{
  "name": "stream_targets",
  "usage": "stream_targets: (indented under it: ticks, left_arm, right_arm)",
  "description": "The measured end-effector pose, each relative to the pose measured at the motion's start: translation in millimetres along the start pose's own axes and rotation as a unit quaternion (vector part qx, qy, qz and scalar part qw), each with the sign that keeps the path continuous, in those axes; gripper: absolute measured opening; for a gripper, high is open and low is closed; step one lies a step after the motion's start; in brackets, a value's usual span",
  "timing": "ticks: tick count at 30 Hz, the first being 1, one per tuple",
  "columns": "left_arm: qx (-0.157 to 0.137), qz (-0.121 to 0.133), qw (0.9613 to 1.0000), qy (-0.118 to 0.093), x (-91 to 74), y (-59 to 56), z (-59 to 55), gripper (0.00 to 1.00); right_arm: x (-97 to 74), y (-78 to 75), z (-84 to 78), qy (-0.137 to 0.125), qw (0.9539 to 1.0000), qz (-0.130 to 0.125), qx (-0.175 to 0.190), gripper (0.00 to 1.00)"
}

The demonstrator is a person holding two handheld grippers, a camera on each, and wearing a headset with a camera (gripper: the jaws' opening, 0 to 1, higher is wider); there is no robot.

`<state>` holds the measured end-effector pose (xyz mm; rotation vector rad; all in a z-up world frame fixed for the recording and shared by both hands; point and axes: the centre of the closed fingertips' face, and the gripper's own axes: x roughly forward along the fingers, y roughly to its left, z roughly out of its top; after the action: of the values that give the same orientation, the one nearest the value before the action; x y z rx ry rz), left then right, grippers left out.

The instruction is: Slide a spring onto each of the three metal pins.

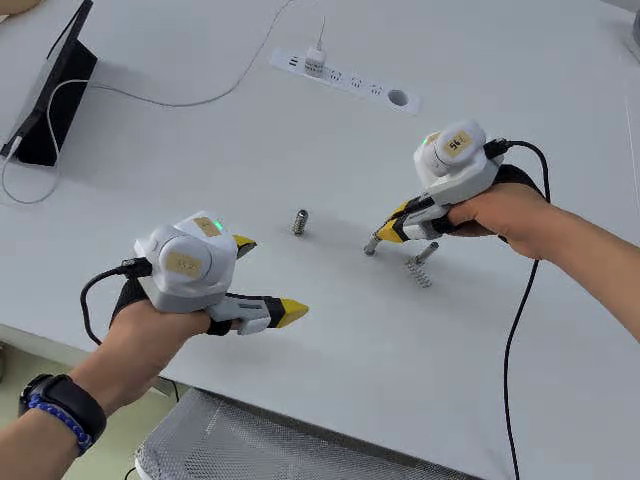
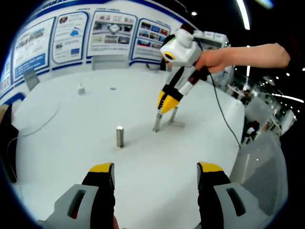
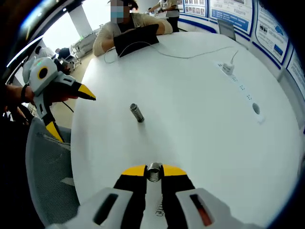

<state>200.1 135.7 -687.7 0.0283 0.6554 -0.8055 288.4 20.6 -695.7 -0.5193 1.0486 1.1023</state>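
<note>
Near the middle of the white table a standing pin is upright with a spring wound round it, apart from both grippers. To its right, the right gripper is clenched on a held pin, which leans with its lower end on the table surface. In the right gripper view the end of this pin sits pinched between the yellow jaw tips and looks ribbed like a coil. Just right of it and slightly nearer is a third pin with a loose spring touching its near end; whether the coil is partly on the pin is hard to tell. At the near left, the left gripper hangs above the table with its jaws spread wide and nothing between them, well apart from the pins. At the far side lies a white power strip with a plug and cable. At the far left stands a black tablet. A mesh chair shows below the near edge.
</note>
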Motion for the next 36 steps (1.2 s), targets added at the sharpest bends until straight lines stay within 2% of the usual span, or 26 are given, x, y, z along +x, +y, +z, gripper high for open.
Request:
stream_targets:
  ticks: [11,25,36]
  left_arm:
    - [0.003,0.002,1.0000,0.001,-2.6,3.0,2.5,0.72]
    - [0.002,-0.001,1.0000,0.003,-2.3,-0.2,2.8,0.72]
    - [0.002,0.002,1.0000,0.004,-3.3,0.5,2.7,0.72]
  right_arm:
    - [9.8,0.6,-0.9,0.006,0.9998,-0.003,-0.017,0.13]
    - [17.1,-1.1,-2.6,-0.001,0.9997,-0.006,-0.023,0.13]
    - [28.5,-4.0,-7.8,0.005,0.9993,-0.016,-0.034,0.13]
